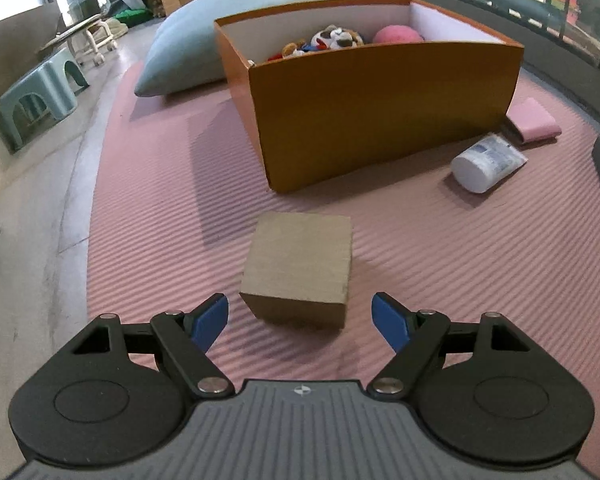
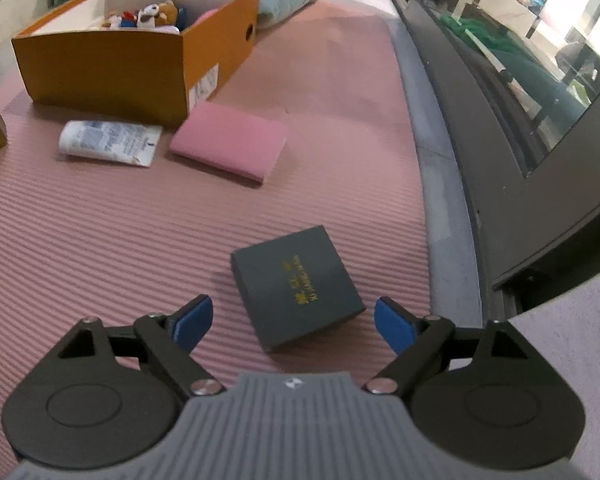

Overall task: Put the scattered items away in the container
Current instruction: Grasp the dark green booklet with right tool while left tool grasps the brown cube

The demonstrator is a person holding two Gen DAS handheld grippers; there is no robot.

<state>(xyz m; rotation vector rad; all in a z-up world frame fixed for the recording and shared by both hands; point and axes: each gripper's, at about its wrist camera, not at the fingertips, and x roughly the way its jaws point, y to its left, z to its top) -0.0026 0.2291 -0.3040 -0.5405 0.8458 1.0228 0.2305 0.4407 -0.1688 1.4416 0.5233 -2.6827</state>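
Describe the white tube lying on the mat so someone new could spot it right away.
Find the orange box on the pink mat. Against its near side lie two things: the white tube with blue print, on its side, and a folded pink cloth. The tube is the only white, printed one.

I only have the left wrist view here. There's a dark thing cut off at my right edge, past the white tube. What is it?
Observer: A dark grey flat box with gold lettering on its lid, lying on the pink mat.
Operator: Is the right hand-held gripper on it?
Observer: No. The right hand-held gripper is open, its blue fingers either side of the box's near corner, not touching.
Operator: Does the orange box have any opening on the end I can't see?
Observer: Yes, the orange box has a small round hole in its far end wall.
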